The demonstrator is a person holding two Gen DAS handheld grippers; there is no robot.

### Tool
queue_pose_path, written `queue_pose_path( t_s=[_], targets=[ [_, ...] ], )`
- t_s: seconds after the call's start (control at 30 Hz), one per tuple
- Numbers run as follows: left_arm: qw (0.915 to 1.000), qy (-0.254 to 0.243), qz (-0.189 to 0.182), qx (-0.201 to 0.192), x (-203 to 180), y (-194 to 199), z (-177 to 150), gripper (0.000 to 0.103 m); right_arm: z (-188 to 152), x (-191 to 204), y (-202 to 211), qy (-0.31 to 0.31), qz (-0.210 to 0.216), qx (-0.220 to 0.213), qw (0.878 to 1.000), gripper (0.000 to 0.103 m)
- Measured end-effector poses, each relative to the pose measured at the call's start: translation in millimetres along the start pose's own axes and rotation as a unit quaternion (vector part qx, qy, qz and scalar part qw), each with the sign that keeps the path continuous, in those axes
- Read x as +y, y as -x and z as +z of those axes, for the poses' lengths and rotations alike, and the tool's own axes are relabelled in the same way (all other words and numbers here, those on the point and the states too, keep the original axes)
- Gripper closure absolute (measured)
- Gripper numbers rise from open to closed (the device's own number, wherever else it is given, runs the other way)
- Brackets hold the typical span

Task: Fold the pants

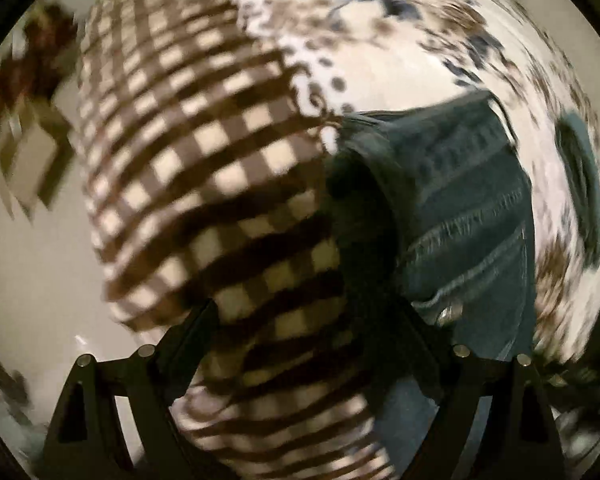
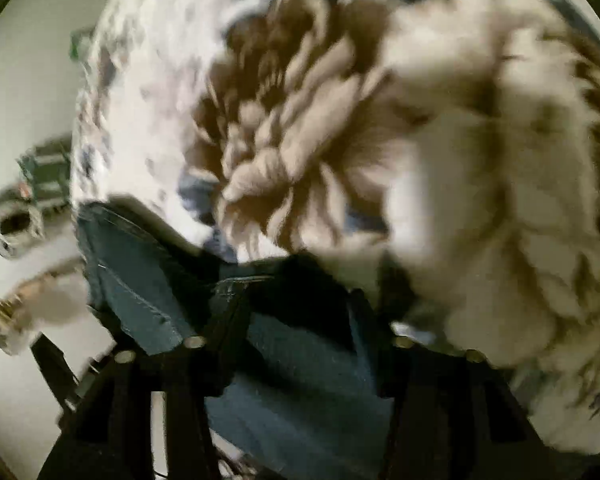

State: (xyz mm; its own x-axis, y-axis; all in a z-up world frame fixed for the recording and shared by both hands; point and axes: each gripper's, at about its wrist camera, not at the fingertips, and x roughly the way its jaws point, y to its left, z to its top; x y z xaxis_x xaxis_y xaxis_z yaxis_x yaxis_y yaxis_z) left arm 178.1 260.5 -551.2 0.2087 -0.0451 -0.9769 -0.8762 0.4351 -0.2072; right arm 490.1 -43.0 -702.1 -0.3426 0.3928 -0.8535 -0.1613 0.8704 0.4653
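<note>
No text, label, brand, number or sign can be read in either wrist view; both pictures are smeared by motion blur.

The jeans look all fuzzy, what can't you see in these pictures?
- Jeans: left wrist view, lower part cut off behind the hand-held gripper's fingers; shape unclear.
- Jeans, right wrist view: blurred; whether the right hand-held gripper pinches them is unclear.
- Small things on the floor: too blurred to name.
</note>
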Motion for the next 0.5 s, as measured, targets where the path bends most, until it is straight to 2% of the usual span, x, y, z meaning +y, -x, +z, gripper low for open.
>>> queue_pose_path(
  t_s=[0.03,0.07,0.1,0.13,0.23,0.33,0.37,0.43,0.5],
  targets=[
    [0.9999,0.008,-0.013,-0.002,1,-2,2,0.054,-2,2,3,0.007,0.002,-0.010,1.000,0.090],
    [0.9997,0.009,-0.024,0.000,0,-4,3,0.072,-5,2,8,0.013,-0.009,-0.021,1.000,0.094],
    [0.9995,-0.009,-0.031,-0.004,-5,-3,3,0.085,-10,2,14,0.015,-0.014,-0.030,0.999,0.095],
    [0.9990,-0.021,-0.038,-0.009,-9,-1,1,0.094,-13,0,20,0.013,-0.013,-0.040,0.999,0.096],
    [0.9979,-0.054,-0.030,-0.021,-13,12,-4,0.094,-21,0,45,0.003,-0.014,-0.073,0.997,0.097],
    [0.9971,-0.060,-0.045,-0.011,-1,19,2,0.094,-23,1,59,0.004,-0.017,-0.090,0.996,0.097],
    [0.9968,-0.065,-0.047,-0.007,1,19,4,0.093,-18,10,55,0.002,-0.019,-0.095,0.995,0.097],
    [0.9958,-0.082,-0.040,0.007,-2,12,5,0.090,-13,3,51,-0.008,-0.021,-0.090,0.996,0.097],
    [0.9957,-0.089,-0.024,0.013,-8,10,7,0.088,-3,2,28,-0.030,-0.012,-0.070,0.997,0.094]
  ],
)
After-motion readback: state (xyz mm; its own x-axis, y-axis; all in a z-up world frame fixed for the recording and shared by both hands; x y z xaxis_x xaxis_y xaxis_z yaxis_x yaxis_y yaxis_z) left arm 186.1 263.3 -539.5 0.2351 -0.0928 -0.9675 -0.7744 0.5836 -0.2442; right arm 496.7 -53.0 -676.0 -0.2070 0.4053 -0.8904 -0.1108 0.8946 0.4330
